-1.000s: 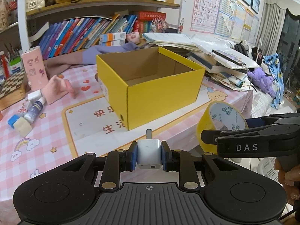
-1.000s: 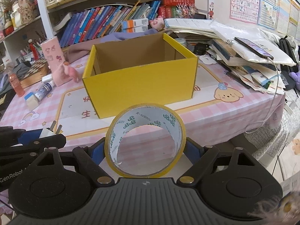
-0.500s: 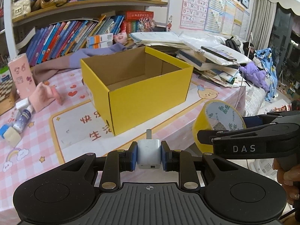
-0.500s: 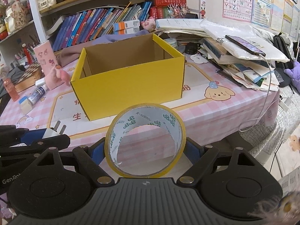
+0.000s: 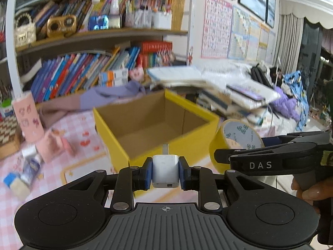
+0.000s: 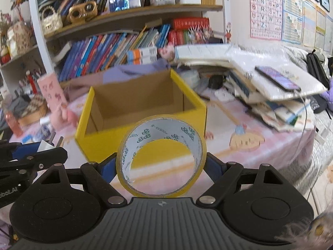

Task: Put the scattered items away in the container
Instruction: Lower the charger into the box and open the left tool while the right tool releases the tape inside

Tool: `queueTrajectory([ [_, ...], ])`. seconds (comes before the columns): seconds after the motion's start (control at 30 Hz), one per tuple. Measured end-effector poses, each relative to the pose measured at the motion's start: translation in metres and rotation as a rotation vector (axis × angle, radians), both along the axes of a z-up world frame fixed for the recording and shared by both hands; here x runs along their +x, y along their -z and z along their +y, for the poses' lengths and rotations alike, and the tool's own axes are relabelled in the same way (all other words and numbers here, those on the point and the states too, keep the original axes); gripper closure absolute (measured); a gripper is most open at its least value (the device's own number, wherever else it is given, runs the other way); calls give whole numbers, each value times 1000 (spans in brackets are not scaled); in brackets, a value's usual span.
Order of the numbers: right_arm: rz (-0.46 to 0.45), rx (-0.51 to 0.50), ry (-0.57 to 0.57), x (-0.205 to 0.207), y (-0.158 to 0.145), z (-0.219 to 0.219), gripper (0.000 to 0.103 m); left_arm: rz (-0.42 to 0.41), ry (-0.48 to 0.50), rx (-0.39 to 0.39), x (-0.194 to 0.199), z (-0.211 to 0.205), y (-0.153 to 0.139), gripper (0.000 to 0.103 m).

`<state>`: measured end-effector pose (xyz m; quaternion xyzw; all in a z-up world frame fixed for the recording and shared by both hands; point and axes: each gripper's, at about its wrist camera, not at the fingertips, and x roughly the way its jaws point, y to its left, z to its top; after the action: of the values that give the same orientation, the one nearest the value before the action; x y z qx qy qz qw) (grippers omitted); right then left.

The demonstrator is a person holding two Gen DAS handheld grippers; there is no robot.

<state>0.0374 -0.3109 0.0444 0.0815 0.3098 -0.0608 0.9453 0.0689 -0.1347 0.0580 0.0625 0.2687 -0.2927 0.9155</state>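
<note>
— Left gripper (image 5: 165,173)?
— Low in the middle of the left wrist view. Nearly closed, blue pads pressing both sides of a small white charger plug (image 5: 165,171). Plug upright, one metal prong sticking up from its top.

— Right gripper (image 6: 161,162)?
— Spread wide, clamped on a roll of tape (image 6: 162,129) at the lower middle of the right wrist view. Roll standing on edge, its hole facing the camera, blue pads touching its yellow outer rim on left and right.

— And the yellow box (image 6: 100,141)?
— At the centre of both views, just above each held item. Open at the top, brown cardboard inside, nothing visible on the part of the floor that shows. Standing on the table (image 6: 260,156) with the pink checked cloth.

— Held things inside it?
— No. Both in front of the box, clear of its walls, not yet over the opening.

— Grippers relative to each other?
— Side by side, near but apart. In the left wrist view, the tape and the black finger marked DAS at the right edge; in the right wrist view, the plug's prongs poking up at the lower left.

— Around the box?
— At the right, a leaning stack of books and papers (image 6: 270,95) with a phone (image 6: 278,79) on top. At the left, a pink cup (image 5: 27,118) and some small blurred items on the cloth. Across the top, a crowded bookshelf (image 6: 124,20).
</note>
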Motion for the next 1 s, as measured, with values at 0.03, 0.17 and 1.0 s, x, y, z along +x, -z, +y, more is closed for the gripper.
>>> queueTrajectory([
  [0.03, -12, 0, -5, 6, -4, -2, 19, -13, -2, -5, 4, -2, -4, 79],
  [0.17, -50, -5, -43, 30, -19, -9, 19, -55, -20, -20, 23, -8, -16, 79],
  [1.0, 143, -150, -434, 194, 37, -24, 19, 68, -183, 138, 163, -66, 34, 79],
])
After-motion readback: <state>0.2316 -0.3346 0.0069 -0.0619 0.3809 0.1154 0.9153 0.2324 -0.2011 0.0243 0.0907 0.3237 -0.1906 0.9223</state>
